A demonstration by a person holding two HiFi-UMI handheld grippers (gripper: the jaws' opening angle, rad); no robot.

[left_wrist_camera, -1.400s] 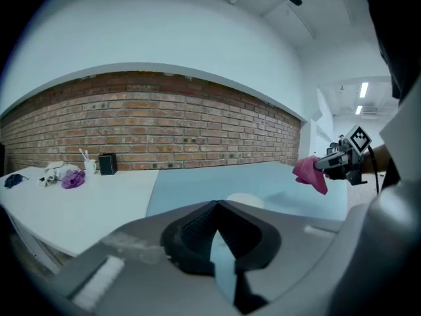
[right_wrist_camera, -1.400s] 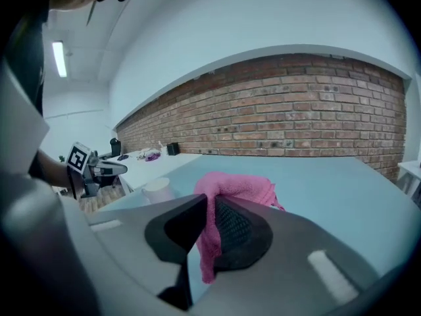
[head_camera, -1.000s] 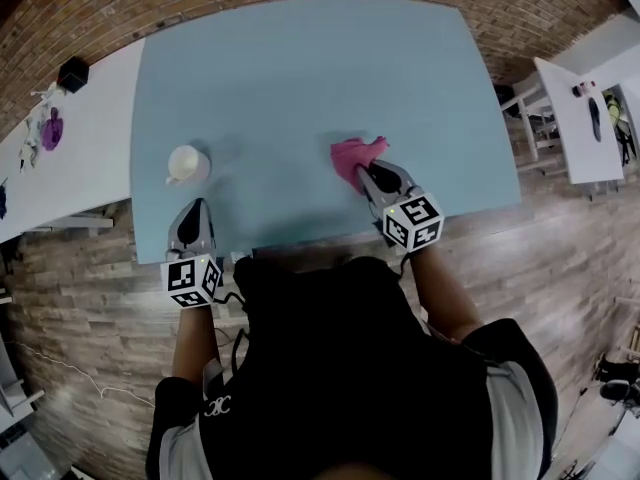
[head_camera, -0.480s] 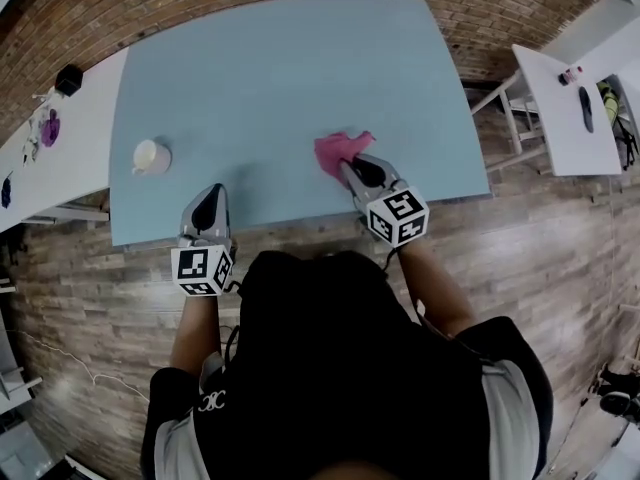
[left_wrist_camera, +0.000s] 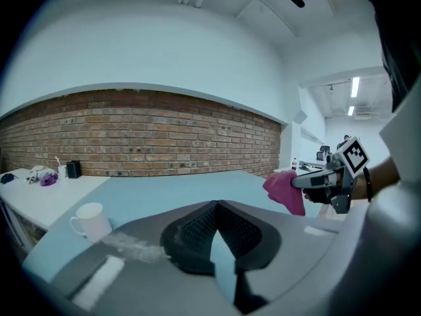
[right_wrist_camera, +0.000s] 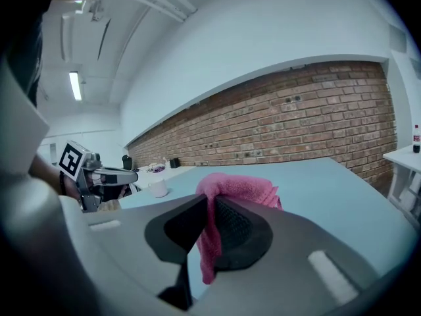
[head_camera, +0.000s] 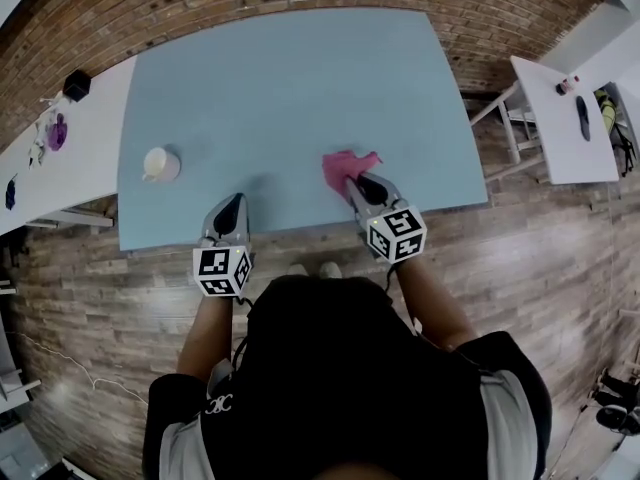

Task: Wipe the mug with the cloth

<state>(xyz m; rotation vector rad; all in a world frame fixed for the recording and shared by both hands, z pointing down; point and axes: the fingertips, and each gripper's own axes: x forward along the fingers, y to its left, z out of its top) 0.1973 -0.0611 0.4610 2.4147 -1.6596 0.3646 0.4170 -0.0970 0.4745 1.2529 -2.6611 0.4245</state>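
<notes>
Mug handling: treat as rigid, smooth and probably ceramic. Judge it moderately heavy for its size, slippery under claw pads, and breakable if knocked off the table. Best taken across the wall just below the rim, or by the handle. Avoid pinching the thin rim alone.

Location: stands on the table close to its left edge, toward the near-left corner, well apart from everything else on the table.

Orientation: upright, mouth up, long axis vertical. Handle turned toward the table's left edge and slightly toward its near edge. Approach from the handle-free side, roughly level with the table top.

Cloth: pink, soft, light and limp, with no shape of its own. Expect it to drape and fold around whatever it is pressed against. Bunched near the table's near edge, right of centre. Cannot tell whether it clears the table top or brushes it.

Left claw: fully closed, pads meeting, nothing between them. Sits over the table's near edge, left of centre, well apart from the mug, pointing across the table.

Right claw: clamped on the cloth, one fold pinched between the pads, a tail hanging below and the bulk piled over the tips.

Open the left claw before reaching for the mug.
</notes>
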